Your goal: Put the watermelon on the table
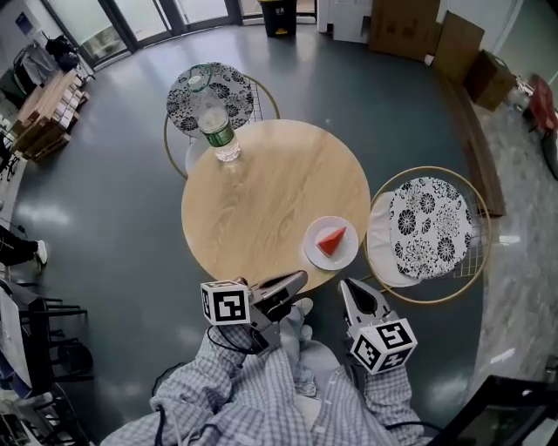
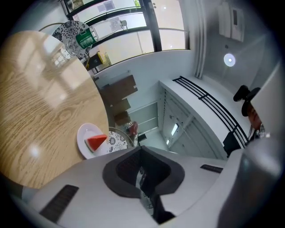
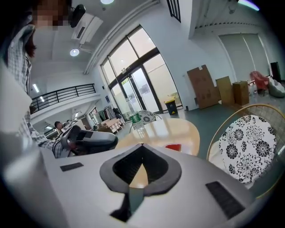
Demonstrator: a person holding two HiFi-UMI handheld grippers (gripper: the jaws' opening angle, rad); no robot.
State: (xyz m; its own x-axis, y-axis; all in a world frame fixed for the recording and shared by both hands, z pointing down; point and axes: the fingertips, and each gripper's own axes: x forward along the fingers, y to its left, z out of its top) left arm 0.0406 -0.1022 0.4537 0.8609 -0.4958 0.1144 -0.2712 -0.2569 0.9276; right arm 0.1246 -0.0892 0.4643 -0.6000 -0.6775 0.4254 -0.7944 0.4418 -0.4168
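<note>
A red watermelon wedge [image 1: 330, 240] lies on a small white plate [image 1: 314, 250] at the near right edge of the round wooden table [image 1: 261, 192]. It also shows in the left gripper view as the wedge [image 2: 96, 142] on the plate [image 2: 83, 136], and as a red sliver [image 3: 173, 147] in the right gripper view. My left gripper [image 1: 301, 278] is shut and empty, hanging at the table's near edge, left of the plate. My right gripper [image 1: 345, 287] is shut and empty, just below the plate, off the table.
A clear water bottle [image 1: 212, 118] with a green label stands at the table's far left. Two wire chairs with floral cushions flank the table: one behind [image 1: 212, 90], one at right [image 1: 429, 228]. Cardboard boxes [image 1: 405, 26] stand by the far wall.
</note>
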